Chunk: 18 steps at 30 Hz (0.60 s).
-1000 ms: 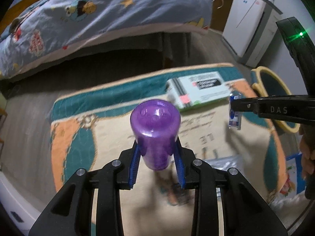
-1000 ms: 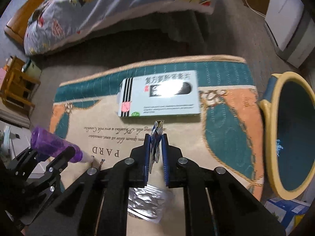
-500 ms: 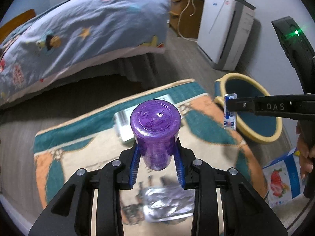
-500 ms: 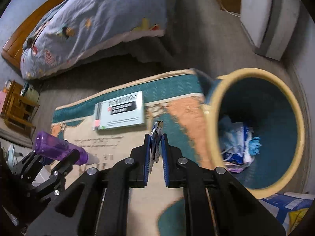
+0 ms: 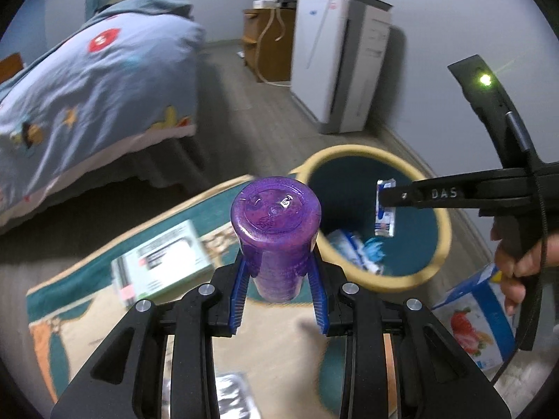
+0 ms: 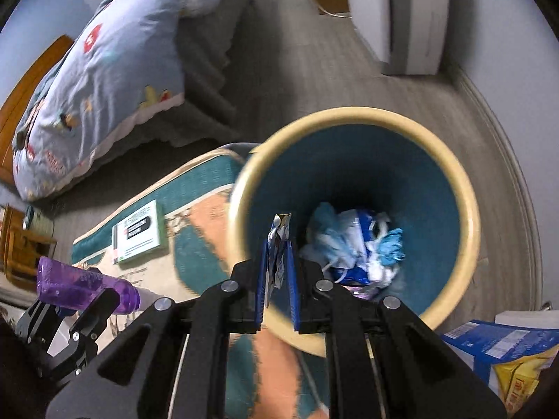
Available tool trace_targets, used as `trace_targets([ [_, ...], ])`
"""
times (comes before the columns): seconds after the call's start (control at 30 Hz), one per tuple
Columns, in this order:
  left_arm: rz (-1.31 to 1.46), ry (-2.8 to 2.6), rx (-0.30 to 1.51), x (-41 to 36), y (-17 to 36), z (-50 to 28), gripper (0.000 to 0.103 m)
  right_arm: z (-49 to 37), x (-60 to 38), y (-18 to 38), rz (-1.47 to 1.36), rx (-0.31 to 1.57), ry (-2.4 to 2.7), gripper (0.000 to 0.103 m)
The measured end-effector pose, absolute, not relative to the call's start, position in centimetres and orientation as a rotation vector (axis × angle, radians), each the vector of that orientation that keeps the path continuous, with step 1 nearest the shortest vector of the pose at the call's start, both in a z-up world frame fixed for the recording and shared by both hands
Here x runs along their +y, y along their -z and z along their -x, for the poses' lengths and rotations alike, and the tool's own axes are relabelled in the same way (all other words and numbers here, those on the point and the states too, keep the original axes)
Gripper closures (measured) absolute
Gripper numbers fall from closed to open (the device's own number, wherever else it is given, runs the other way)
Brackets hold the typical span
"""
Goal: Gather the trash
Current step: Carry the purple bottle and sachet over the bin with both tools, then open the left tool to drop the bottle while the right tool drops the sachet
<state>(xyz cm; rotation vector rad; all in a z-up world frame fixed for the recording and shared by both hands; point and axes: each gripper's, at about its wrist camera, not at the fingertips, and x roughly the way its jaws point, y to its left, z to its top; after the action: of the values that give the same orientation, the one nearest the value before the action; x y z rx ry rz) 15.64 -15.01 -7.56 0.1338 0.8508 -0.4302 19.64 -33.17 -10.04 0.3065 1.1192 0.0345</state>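
Purple bottle (image 5: 276,234) clamped in left gripper (image 5: 279,293); crumpled wrapper (image 6: 277,251) pinched in near-closed right gripper (image 6: 277,279) above bin (image 6: 454,181).

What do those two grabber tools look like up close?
Both are matte black plastic. The left gripper and right gripper have blue ribbed pads and silver screws. From the side, the right one shows white letters "DAS", a green light and a thin black cable.

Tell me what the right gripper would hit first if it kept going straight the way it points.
Probably the crumpled blue and white trash at the bottom of the teal, cream-rimmed bin; the right gripper, holding a small wrapper, points into its mouth.
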Motion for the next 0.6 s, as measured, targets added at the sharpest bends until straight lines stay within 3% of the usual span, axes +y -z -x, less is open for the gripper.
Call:
trace_targets([
  [0.6,-0.135,0.542,0.858,-23.6,10.1,-17.5,0.070,-18.7,-40.9,12.0,-0.373,1.141,0.067,0.092],
])
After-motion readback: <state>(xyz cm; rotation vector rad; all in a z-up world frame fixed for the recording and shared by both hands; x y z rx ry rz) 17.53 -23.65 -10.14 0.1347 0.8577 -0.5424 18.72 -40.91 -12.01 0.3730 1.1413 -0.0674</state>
